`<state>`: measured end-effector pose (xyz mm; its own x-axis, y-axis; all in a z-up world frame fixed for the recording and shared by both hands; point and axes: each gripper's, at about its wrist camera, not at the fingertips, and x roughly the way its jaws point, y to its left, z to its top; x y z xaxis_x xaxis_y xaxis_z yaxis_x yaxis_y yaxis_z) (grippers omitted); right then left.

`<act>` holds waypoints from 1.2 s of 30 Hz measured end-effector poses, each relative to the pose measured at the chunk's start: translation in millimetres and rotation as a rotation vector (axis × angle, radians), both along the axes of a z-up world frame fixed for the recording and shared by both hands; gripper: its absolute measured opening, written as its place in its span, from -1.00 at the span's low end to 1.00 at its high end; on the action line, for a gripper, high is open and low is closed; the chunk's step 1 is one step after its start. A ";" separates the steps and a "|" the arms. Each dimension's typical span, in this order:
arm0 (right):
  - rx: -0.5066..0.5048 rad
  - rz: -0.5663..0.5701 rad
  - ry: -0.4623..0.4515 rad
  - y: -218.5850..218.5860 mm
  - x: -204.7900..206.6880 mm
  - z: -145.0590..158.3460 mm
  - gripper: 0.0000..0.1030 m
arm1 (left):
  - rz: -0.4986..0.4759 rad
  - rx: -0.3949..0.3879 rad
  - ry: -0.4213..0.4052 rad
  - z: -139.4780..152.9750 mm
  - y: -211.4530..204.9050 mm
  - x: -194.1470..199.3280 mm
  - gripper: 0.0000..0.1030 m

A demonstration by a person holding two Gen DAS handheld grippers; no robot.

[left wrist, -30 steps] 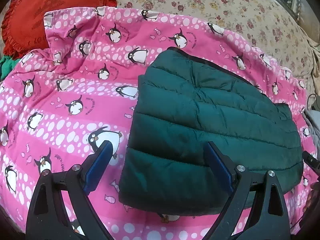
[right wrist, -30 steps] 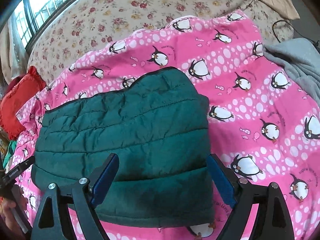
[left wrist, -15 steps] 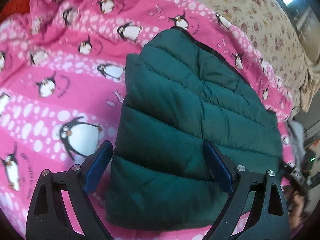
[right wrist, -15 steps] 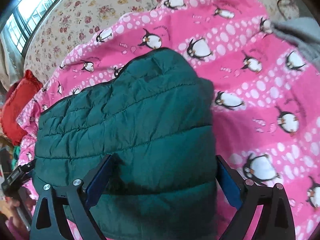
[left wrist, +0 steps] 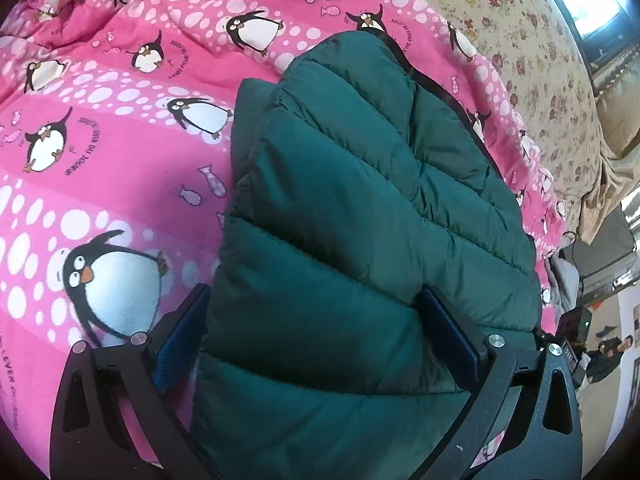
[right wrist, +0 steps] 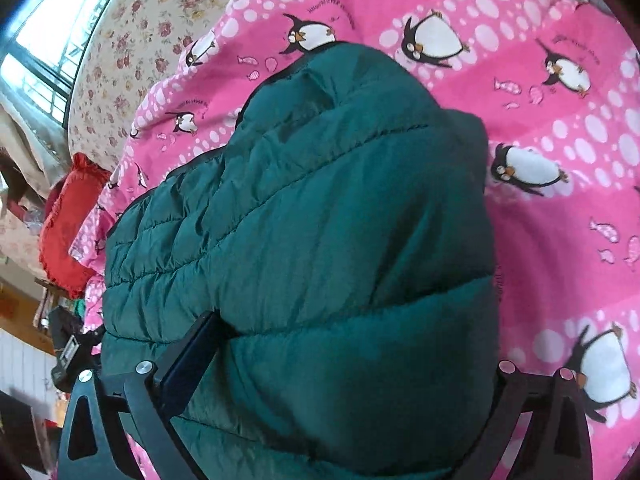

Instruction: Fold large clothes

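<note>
A pink penguin-print blanket [left wrist: 120,184] is covering most of the bed, with a floral bedspread [left wrist: 532,64] showing beyond it toward a bright window [right wrist: 44,36]. A folded dark green quilted jacket [left wrist: 360,220] is lying on the blanket, its long axis running across the bed between the two grippers, one short end toward each camera and its stitched channels running the same way. A red frilled cushion [right wrist: 66,232] is sitting past the jacket's far end in the right wrist view. The left gripper [left wrist: 320,344] is straddling the jacket's left end, its fingers spread wide with the padded cloth bulging between them. The right gripper [right wrist: 340,364] is straddling the opposite end, fingers equally wide around the cloth.
</note>
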<state>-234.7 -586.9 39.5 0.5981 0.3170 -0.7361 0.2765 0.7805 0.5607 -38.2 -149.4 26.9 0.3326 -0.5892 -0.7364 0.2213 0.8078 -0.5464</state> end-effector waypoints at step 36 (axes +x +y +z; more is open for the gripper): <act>-0.268 -0.123 -0.022 55.0 -142.3 77.7 0.55 | 0.061 0.201 -0.166 49.4 62.5 -167.4 0.95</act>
<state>-377.1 -531.9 117.2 0.6365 0.0371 -0.7704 0.3686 0.8628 0.3461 -205.7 -86.9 76.3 0.4891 -0.4115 -0.7690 0.2419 0.9111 -0.3337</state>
